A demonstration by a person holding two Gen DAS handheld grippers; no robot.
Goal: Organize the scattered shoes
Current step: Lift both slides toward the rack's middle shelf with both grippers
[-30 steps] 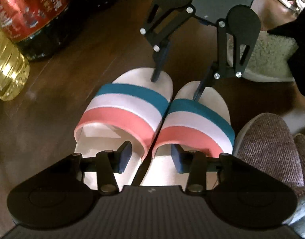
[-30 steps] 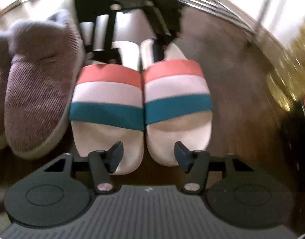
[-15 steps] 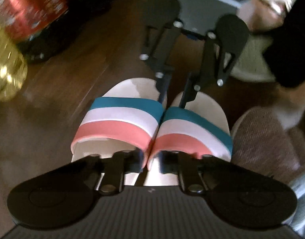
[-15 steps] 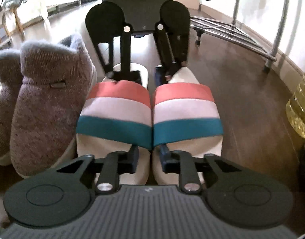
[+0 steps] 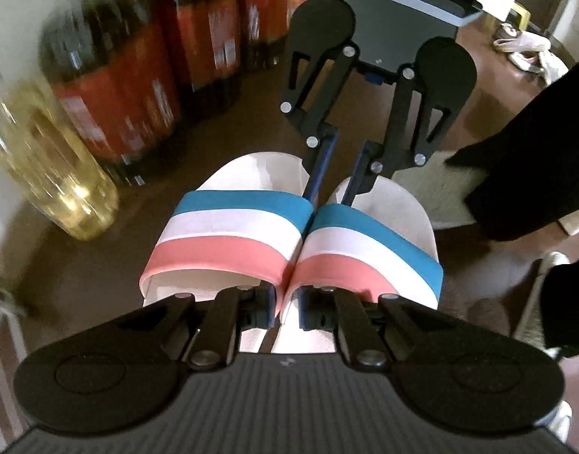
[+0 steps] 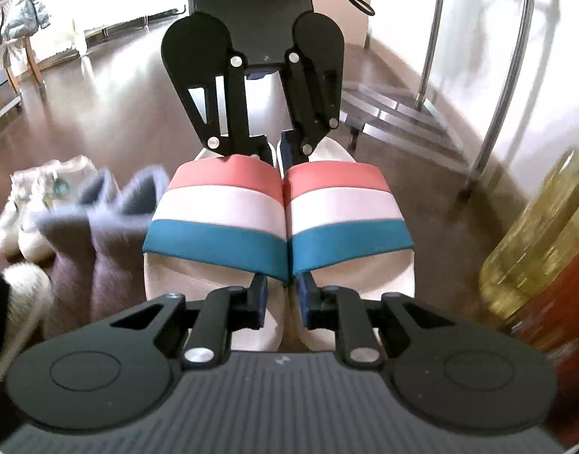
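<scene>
A pair of slides with pink, white and teal bands hangs side by side above the brown floor, one slide (image 5: 232, 234) touching the other (image 5: 365, 253). My left gripper (image 5: 285, 308) is shut on their inner edges at the heel end, by the pink bands. Opposite it, my right gripper (image 5: 333, 185) pinches the same inner edges at the toe end. The right wrist view has the slides (image 6: 221, 208) (image 6: 346, 204) with teal bands nearest, my right gripper (image 6: 285, 299) shut on them and my left gripper (image 6: 278, 155) at the far end.
Dark bottles with red labels (image 5: 119, 75) and a yellow oil bottle (image 5: 55, 174) stand to one side. Brown fuzzy slippers (image 6: 100, 249) and white sneakers (image 6: 28, 208) lie on the other. A metal rack (image 6: 403, 113) stands behind. A person's dark sleeve (image 5: 535, 174) is close.
Both grippers closed on the inner edges of the two slides. The pair then rose off the floor with both grippers, and the bottles and slippers dropped lower in view.
</scene>
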